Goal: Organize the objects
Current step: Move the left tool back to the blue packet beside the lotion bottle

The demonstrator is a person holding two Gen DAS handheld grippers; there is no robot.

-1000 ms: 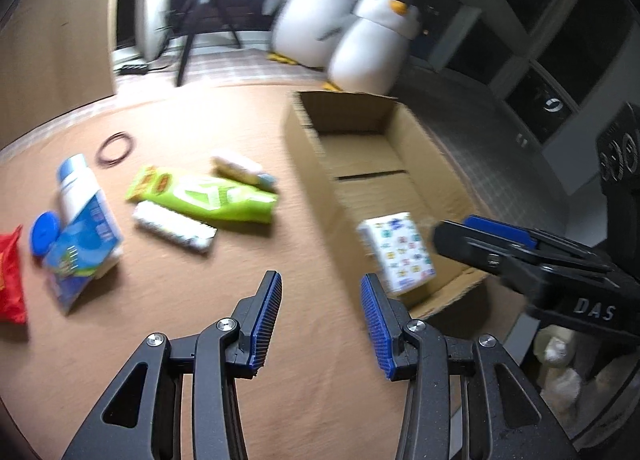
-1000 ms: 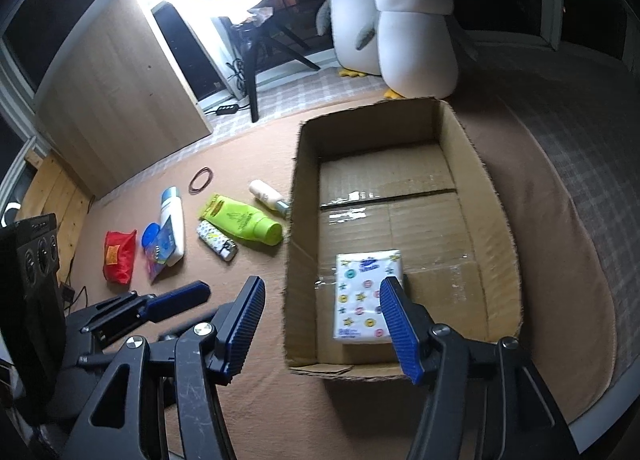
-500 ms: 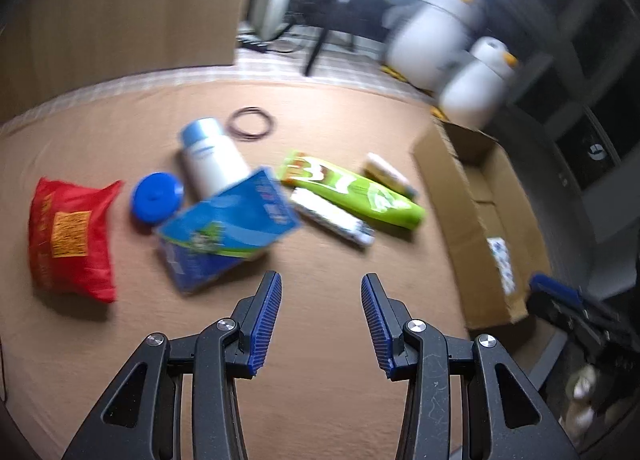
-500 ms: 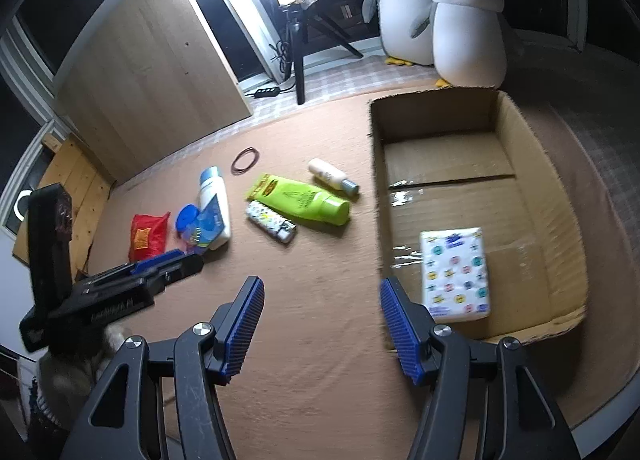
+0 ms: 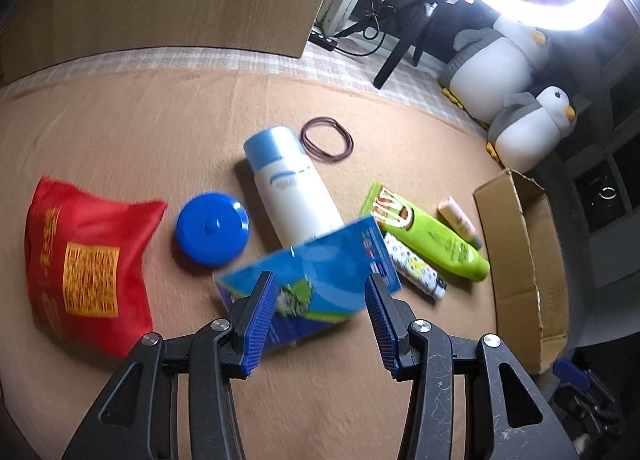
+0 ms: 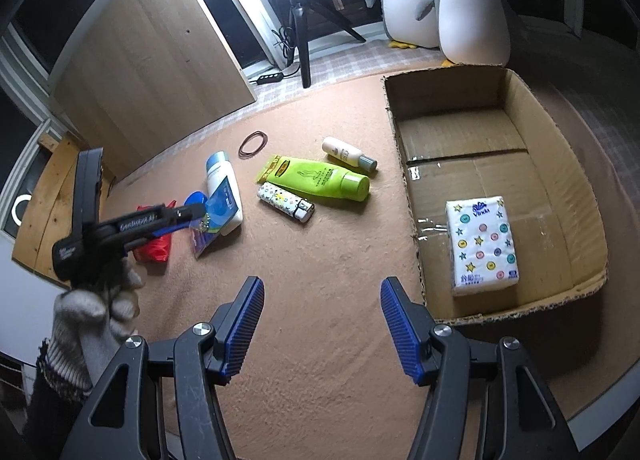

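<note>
Tan carpet (image 6: 320, 300) covers the floor, lit by a bright ring lamp (image 5: 560, 8) beside two plush penguins (image 6: 472, 8). On the carpet lie a red crinkled snack bag (image 5: 86, 264), a round blue plastic lid (image 5: 212, 234), a white bottle with a pale blue cap (image 5: 290, 188), a flat blue printed packet (image 5: 320, 268) leaning on that bottle, a loop of dark rubber bands (image 5: 327, 139), a lime-green squeeze tube (image 6: 316, 178), a small cream bottle (image 6: 348, 154) and a white patterned lighter-shaped case (image 6: 285, 203).

To their right stands an open brown cardboard box (image 6: 560, 132) holding one white tissue pack with coloured stars and dots (image 6: 482, 246).

Above the blue packet hangs the left gripper (image 5: 318, 312), held by a gloved hand (image 6: 96, 300); its jaws have just been opening, they are parted and grasp nothing. Over bare carpet near the box's front corner, the right gripper (image 6: 322, 328) is likewise released and empty.
</note>
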